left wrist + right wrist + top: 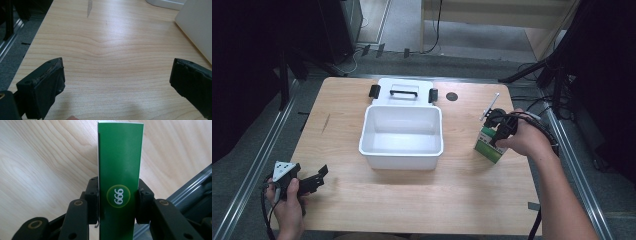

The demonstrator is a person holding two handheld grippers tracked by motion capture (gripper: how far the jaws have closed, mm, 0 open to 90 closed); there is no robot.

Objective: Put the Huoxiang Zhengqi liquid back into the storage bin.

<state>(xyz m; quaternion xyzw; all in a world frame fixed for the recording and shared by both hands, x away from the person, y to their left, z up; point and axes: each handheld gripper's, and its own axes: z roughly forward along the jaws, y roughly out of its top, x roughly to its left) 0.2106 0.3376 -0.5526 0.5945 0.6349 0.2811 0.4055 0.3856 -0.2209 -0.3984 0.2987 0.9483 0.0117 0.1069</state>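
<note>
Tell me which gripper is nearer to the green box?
The right gripper: its fingers are shut on the green box. The left gripper rests open at the table's near left corner, far from it.

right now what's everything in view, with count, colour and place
table: 1, light wood, under everything
bin: 1, white, open, table centre
lid: 1, white with black handle and two black clips, behind the bin
box: 1, green and white, right of the bin
disc: 1, dark, round, right of the lid
left gripper: 1, black, open over bare table at front left
right gripper: 1, black, shut on the box
</note>
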